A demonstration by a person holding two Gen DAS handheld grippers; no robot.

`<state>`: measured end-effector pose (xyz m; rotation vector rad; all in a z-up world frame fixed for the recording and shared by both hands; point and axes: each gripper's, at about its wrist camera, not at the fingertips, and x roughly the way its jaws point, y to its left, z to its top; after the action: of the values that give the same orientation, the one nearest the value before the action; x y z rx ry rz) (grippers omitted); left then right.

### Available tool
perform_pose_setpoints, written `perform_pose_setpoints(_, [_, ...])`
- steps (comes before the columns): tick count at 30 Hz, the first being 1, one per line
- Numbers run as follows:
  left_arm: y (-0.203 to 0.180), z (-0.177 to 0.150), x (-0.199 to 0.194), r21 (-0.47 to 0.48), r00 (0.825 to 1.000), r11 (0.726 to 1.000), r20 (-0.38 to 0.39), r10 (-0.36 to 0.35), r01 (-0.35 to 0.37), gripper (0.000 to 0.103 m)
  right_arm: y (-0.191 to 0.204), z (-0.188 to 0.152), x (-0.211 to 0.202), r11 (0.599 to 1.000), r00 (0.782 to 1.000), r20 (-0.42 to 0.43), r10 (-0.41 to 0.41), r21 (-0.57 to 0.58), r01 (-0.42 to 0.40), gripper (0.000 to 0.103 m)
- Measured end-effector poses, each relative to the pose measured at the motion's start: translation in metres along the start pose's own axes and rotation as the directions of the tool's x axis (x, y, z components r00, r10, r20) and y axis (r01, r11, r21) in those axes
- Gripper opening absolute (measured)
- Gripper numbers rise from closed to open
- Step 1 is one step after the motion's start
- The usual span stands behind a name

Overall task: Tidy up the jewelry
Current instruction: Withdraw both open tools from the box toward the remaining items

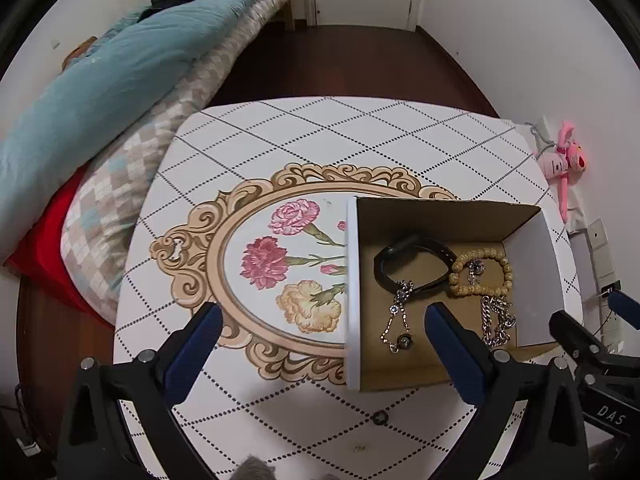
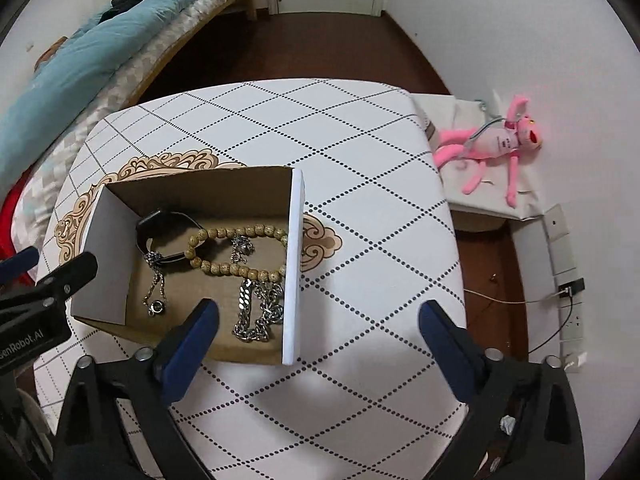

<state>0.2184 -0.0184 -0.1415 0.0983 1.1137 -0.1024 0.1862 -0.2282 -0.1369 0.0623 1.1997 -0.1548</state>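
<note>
An open cardboard box (image 1: pixel 353 280) (image 2: pixel 291 264) stands on the patterned table. Inside lie a black wristband (image 1: pixel 412 264) (image 2: pixel 162 226), a beige bead bracelet (image 1: pixel 480 274) (image 2: pixel 236 252), a thin silver chain with stones (image 1: pixel 398 318) (image 2: pixel 154 284) and a thick silver link chain (image 1: pixel 498 322) (image 2: pixel 258 308). My left gripper (image 1: pixel 324 314) is open and empty, above the box's left wall. My right gripper (image 2: pixel 318 312) is open and empty, above the box's right wall. A small dark ring (image 1: pixel 379 417) lies on the table in front of the box.
The table (image 1: pixel 320 140) (image 2: pixel 360 160) has a white diamond-pattern cloth with a floral oval. A bed with a teal blanket (image 1: pixel 100 72) is at the left. A pink plush toy (image 2: pixel 496 140) lies on a low stand at the right, near wall sockets and cables.
</note>
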Motion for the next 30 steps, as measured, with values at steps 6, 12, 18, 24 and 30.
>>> perform_pose_setpoints(6, [0.004, -0.005, -0.030, -0.013, 0.998, 1.000, 0.058, 0.004, -0.003, 0.103, 0.002, -0.006, -0.036, 1.000, 0.996, 0.089, -0.022, 0.010, 0.021, 0.103])
perform_pose_setpoints(12, [0.012, -0.016, -0.065, -0.033, 0.990, 0.997, 0.125, 0.069, -0.065, 0.103, 0.002, -0.019, -0.080, 0.999, 0.986, 0.167, 0.007, 0.032, -0.013, 0.103])
perform_pose_setpoints(18, [0.032, -0.043, -0.049, -0.074, 0.998, 0.996, 0.045, 0.044, -0.040, 0.103, 0.010, -0.040, -0.082, 0.996, 0.989, 0.128, 0.073, 0.033, -0.078, 0.103])
perform_pose_setpoints(24, [0.053, -0.091, 0.013, -0.074, 0.989, 0.997, -0.144, 0.021, -0.032, 0.103, 0.032, -0.076, -0.036, 0.986, 0.987, 0.018, 0.161, 0.033, -0.162, 0.102])
perform_pose_setpoints(30, [0.079, -0.115, 0.042, -0.076, 0.976, 0.993, -0.204, 0.074, -0.091, 0.103, 0.069, -0.091, 0.006, 0.963, 0.962, -0.052, 0.268, 0.027, -0.267, 0.073])
